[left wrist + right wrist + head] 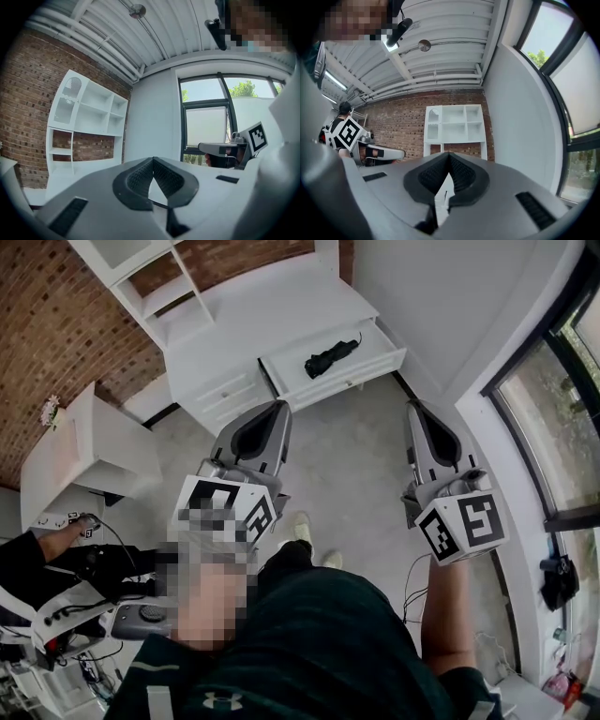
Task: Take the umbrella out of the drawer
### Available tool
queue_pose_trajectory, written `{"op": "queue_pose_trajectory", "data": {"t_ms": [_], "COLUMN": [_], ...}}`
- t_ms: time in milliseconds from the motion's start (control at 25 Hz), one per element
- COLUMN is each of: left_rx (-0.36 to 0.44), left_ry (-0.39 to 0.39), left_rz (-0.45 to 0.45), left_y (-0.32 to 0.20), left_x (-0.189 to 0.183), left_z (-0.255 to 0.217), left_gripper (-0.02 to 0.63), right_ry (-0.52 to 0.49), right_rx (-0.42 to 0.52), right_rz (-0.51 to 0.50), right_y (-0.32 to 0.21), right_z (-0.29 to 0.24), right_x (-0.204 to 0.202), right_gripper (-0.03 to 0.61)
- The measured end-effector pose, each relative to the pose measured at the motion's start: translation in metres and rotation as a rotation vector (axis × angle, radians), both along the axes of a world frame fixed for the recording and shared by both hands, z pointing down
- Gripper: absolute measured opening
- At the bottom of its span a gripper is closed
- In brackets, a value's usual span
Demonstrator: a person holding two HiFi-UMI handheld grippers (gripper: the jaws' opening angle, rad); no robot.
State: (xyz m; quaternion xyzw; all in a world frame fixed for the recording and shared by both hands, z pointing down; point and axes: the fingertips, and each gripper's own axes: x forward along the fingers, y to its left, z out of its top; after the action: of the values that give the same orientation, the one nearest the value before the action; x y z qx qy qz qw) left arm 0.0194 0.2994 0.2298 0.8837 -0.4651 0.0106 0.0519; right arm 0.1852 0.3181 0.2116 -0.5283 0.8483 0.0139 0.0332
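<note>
– Brick wall (pixel 56 334) at the back, rough and red, and against it a smooth white desk (pixel 272 306) with boxy shelves (pixel 89 117) above. Do you see the drawer (pixel 361 379)?

– Yes, it stands pulled out at the desk's right end, a shallow white tray with a flat front. The umbrella (pixel 330 356) lies inside it, on the bottom.

– How does it look?

– Black, folded down short and stubby, the fabric wrapped in soft creases. It lies slantwise across the drawer, and a thin strap trails from its right end.

– And the person?

– Standing on the pale, speckled floor (pixel 347 456), well apart from the desk, both tools held out level and pointing toward it. The left gripper (pixel 279 407) is a grey wedge with dark ribbed pads, and its jaws are pressed together at the tips with nothing between them.

– The other one?

– The right gripper (pixel 413 409) has the same shape and the same ribbed pads. Its jaws are closed tip to tip too, holding nothing. It is held off to the side of the left one, with bare floor between them. Each carries a white cube with black square markers near the hand.
</note>
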Motion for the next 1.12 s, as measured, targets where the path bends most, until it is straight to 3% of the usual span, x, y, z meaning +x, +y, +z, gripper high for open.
{"op": "queue_pose_trajectory", "data": {"t_ms": [440,840,1120], "left_rx": [-0.008,-0.042,-0.072], "left_ry": [0.030,-0.014,0.001], "left_rz": [0.043,0.044,0.049], "left_y": [-0.055,-0.175,-0.252], "left_x": [0.006,-0.013,-0.041], "left_z": [0.016,0.041,0.061], "left_gripper": [0.006,0.006,0.006], "right_ry": [0.057,0.103,0.164], "right_rx": [-0.023,-0.126,-0.179], "right_rz": [0.020,0.014,0.008], "right_y": [-0.048,-0.167,-0.248], "right_z": [0.015,0.053,0.083], "right_x": [-0.005,-0.037,-0.073], "right_gripper": [0.002,0.002,0.002]}}
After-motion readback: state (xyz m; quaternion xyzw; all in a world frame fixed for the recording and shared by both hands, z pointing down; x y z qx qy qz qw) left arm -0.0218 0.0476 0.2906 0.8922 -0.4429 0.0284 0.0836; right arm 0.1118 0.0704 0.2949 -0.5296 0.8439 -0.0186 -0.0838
